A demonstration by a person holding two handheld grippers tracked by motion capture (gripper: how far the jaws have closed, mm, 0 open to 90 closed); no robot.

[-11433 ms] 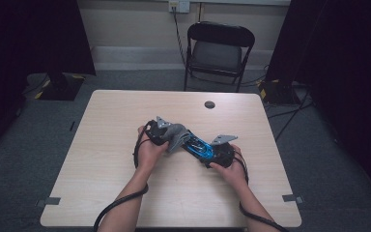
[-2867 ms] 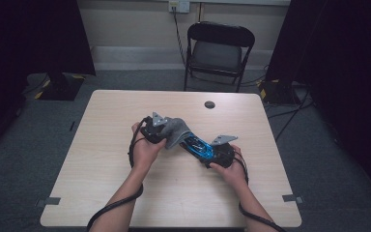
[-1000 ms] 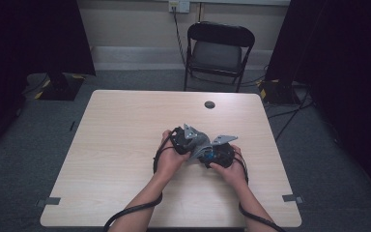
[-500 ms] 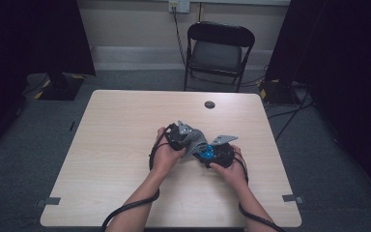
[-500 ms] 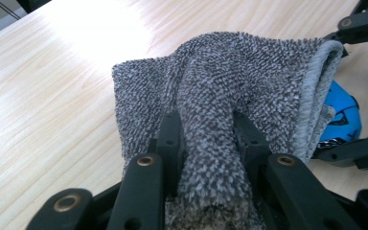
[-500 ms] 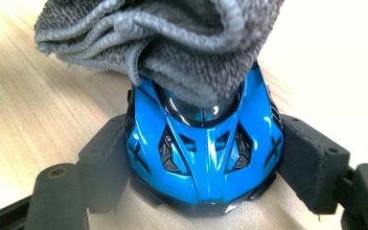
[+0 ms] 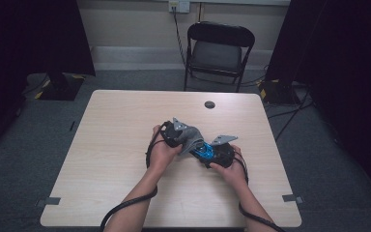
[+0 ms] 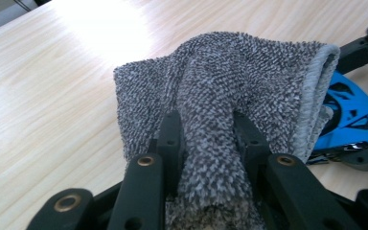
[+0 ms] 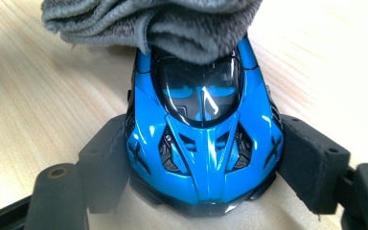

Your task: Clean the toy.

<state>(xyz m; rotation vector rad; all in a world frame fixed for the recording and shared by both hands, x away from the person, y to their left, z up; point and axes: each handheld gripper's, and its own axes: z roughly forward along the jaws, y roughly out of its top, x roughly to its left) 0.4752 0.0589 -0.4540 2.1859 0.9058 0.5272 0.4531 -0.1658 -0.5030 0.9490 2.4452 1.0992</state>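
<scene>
A blue toy car [image 9: 203, 129] rests on the wooden table [image 7: 116, 140], and my right gripper [image 9: 203, 163] is shut on its sides near the rear. In the high view the car [image 7: 204, 149] lies between my two hands. My left gripper [image 8: 206, 139] is shut on a folded grey cloth [image 8: 230, 81]. The cloth [image 9: 172, 24] lies over the front half of the car, covering its nose and the top of the windscreen. From above, the cloth [image 7: 189, 137] hangs from the left gripper [image 7: 181, 140] onto the car, next to my right gripper [image 7: 211, 153].
A small dark round object [image 7: 209, 104] lies near the table's far edge. A black folding chair [image 7: 217, 53] stands behind the table. Both gripper cables trail off the near edge.
My left gripper with the cloth has slid back to the left along the car, away from the right hand. The right gripper and the car have stayed put.
</scene>
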